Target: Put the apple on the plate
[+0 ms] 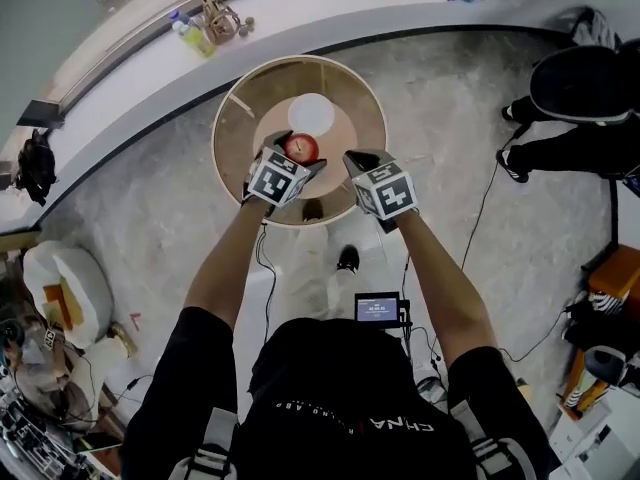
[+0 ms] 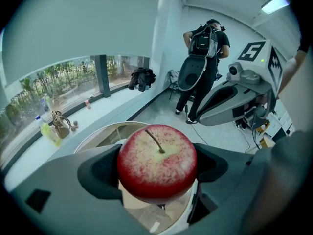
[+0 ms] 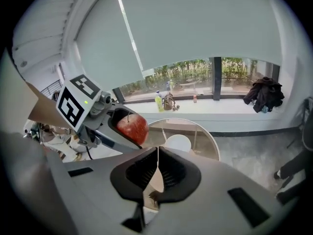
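Left hand-held gripper [image 1: 297,158] clamps the apple [image 2: 156,163], right hand-held gripper [image 3: 155,173] closed and empty; dropped early, the apple could roll off the plate [image 1: 312,114] just ahead.

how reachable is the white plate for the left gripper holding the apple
Probably yes: the left gripper, shut on the apple, hangs just short of the plate, with nothing between them.
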`<act>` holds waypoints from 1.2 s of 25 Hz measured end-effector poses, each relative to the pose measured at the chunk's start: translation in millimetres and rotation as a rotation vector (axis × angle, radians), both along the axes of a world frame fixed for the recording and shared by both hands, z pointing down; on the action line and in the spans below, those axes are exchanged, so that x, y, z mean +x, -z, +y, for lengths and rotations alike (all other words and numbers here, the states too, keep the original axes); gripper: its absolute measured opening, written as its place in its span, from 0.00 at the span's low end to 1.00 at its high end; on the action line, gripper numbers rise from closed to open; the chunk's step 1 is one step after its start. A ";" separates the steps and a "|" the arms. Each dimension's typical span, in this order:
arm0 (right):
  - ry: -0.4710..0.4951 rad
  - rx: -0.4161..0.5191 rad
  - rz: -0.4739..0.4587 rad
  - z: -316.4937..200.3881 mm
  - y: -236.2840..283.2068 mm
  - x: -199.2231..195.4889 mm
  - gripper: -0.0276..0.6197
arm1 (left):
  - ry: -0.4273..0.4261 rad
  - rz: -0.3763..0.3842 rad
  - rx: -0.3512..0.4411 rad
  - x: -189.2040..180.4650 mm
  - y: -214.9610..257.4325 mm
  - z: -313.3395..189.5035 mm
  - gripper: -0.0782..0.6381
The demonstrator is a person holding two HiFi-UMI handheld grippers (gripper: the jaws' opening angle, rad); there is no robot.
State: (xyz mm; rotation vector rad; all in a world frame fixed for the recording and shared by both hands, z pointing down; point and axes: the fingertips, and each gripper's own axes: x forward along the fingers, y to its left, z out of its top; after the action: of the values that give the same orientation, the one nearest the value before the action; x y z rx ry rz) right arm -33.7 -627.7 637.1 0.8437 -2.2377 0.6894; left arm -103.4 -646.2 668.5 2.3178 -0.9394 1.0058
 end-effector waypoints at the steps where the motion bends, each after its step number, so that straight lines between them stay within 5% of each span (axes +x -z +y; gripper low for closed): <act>1: -0.010 0.000 -0.004 -16.1 -12.9 -5.8 0.09 | -0.003 -0.002 -0.004 -4.5 -19.8 -18.1 0.70; 6: -0.077 -0.021 -0.044 -92.5 -99.8 -11.2 0.09 | -0.016 -0.014 -0.011 -2.2 -133.1 -100.6 0.70; 15: -0.114 -0.084 -0.067 -142.0 -222.8 -17.9 0.09 | 0.002 -0.012 -0.052 4.9 -283.8 -166.6 0.70; 30: -0.099 -0.120 -0.132 -150.7 -247.7 -20.2 0.09 | -0.008 -0.019 0.020 0.3 -305.8 -180.6 0.70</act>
State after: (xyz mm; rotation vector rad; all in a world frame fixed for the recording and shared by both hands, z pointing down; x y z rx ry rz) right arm -53.9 -778.3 884.8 0.8760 -2.2559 0.9408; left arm -103.0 -826.8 974.2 2.3339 -0.9527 1.0273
